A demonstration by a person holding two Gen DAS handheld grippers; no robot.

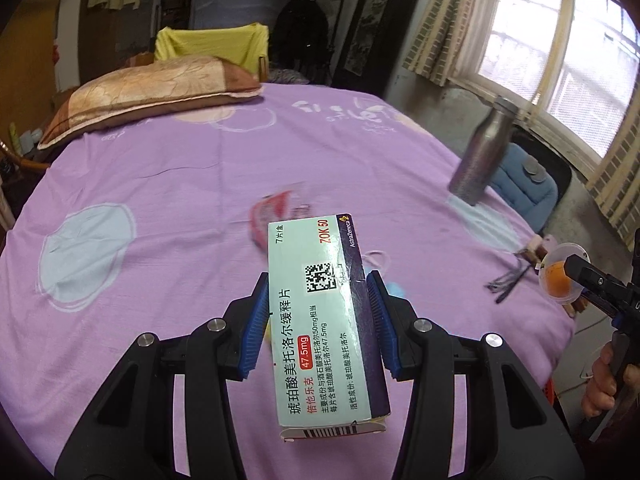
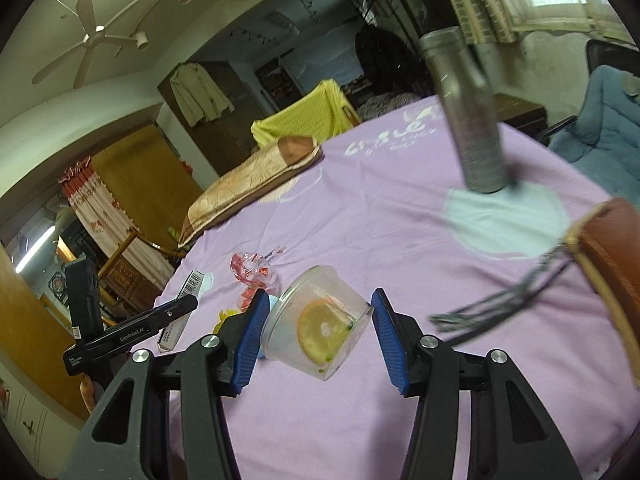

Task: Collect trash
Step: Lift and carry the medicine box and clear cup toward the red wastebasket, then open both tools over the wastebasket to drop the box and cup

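Two handheld grippers, built alike. Left gripper (image 1: 318,320): matte black angular arms branching into a Y, round silver screw heads at the joints, ribbed blue pads (image 1: 256,326) lining the inner faces of both fingers. Right gripper (image 2: 316,340): same black frame, same silver screws, same ribbed blue pads (image 2: 250,346). White "GenRobot.AI" lettering along one black finger, small white label near its base. Bare hand (image 1: 600,380) around a black handle at far right.

— What could be read on the medicine box (image 1: 326,320)?
— "ZOK 50", "AstraZeneca", "47.5mg" in a red tag, and "7片/盒" on its far end.
— Anything else?
— "GenRobot.AI" stood on the left gripper (image 2: 138,330), at near left.
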